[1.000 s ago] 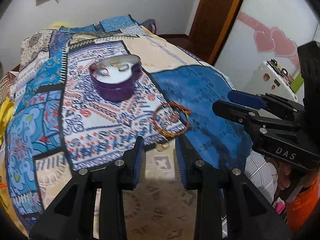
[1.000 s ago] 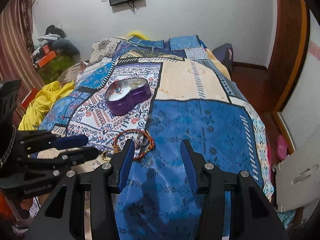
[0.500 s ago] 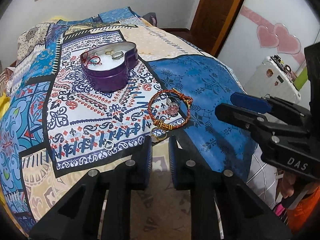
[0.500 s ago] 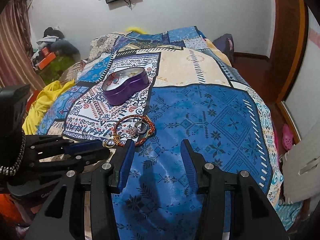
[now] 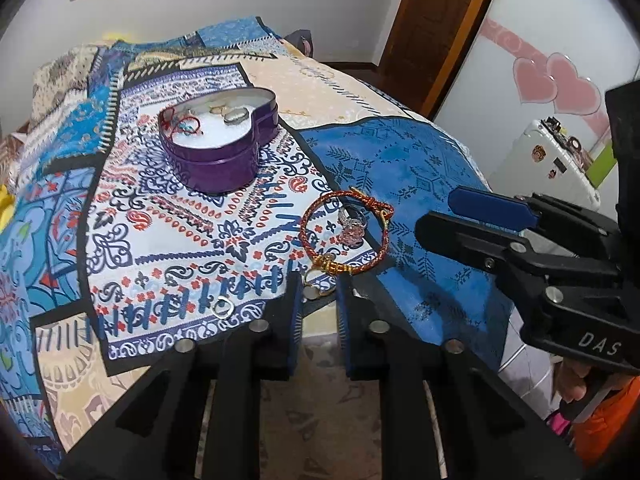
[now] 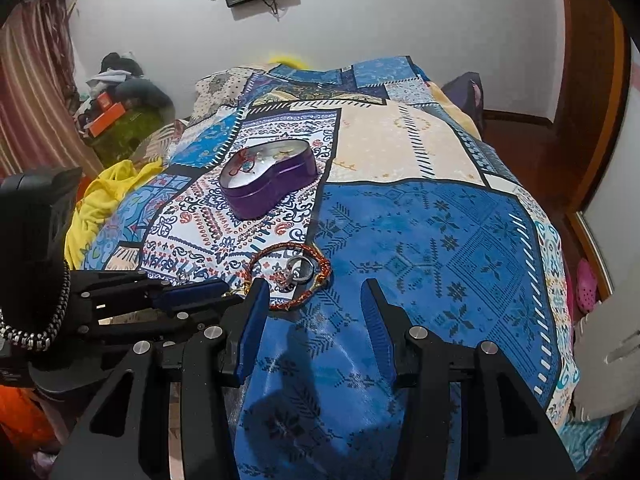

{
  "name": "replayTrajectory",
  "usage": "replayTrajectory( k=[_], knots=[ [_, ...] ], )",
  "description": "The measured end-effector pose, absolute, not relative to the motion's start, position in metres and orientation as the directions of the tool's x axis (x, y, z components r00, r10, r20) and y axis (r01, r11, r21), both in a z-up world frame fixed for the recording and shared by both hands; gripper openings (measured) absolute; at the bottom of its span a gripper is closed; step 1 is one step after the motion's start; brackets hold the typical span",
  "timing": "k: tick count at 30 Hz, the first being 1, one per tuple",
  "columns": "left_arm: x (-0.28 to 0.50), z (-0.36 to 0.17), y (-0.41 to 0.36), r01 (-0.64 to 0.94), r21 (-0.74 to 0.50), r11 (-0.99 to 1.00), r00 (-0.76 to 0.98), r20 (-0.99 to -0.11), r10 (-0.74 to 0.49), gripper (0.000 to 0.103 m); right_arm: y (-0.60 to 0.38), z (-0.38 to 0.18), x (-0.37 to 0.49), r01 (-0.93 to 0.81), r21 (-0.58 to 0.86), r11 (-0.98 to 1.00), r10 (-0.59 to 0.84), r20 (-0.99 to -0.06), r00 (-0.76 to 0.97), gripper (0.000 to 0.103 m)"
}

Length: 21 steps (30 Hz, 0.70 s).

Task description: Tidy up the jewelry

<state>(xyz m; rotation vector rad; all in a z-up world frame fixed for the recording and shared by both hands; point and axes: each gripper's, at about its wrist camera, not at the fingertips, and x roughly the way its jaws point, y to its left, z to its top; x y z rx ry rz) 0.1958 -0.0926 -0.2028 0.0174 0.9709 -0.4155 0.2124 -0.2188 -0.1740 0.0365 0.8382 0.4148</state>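
Note:
A purple heart-shaped tin (image 5: pixel 224 148) stands open on the patterned bedspread, with a red cord bracelet and rings inside; it also shows in the right wrist view (image 6: pixel 268 184). A red and gold braided bracelet (image 5: pixel 344 236) lies nearer, around a silver ring with a pink stone (image 5: pixel 352 226). A gold ring (image 5: pixel 318 288) lies between the tips of my left gripper (image 5: pixel 318 292), whose jaws stand narrowly apart around it. A small silver ring (image 5: pixel 224 306) lies to its left. My right gripper (image 6: pixel 312 300) is open and empty, just short of the bracelet (image 6: pixel 290 276).
The bedspread (image 6: pixel 420 240) covers a bed that drops off at the near edge. A yellow cloth (image 6: pixel 100 204) lies at the left side. A wooden door frame (image 5: pixel 436 32) and a white cabinet with heart stickers (image 5: pixel 560 84) stand to the right.
My left gripper has narrowed its jaws and moved forward onto the gold ring. The right gripper has stayed open, edging slightly closer to the bracelet.

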Motion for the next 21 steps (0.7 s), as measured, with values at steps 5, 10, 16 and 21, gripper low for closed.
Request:
replayTrajectory(
  k=[5, 10, 16, 21],
  knots=[
    [0.19, -0.201, -0.09, 0.359, -0.154, 0.921, 0.505, -0.798, -0.33, 0.008, -0.211, -0.178, 0.219, -0.365, 0.199, 0.91, 0.388, -0.718, 0.577, 0.036],
    [0.189, -0.193, -0.08, 0.338, -0.165, 0.927, 0.526, -0.783, -0.331, 0.008, -0.201, -0.183, 0.224, -0.388, 0.209, 0.898, 0.409, -0.724, 0.555, 0.029],
    [0.188, -0.18, -0.068, 0.317, -0.154, 0.936, 0.564, -0.763, -0.316, 0.008, -0.19, -0.193, 0.234, -0.395, 0.207, 0.895, 0.407, -0.743, 0.531, 0.023],
    [0.19, -0.178, -0.06, 0.306, -0.159, 0.939, 0.571, -0.758, -0.315, 0.008, -0.185, -0.199, 0.236, -0.402, 0.175, 0.899, 0.385, -0.754, 0.533, 0.018]
  ],
)
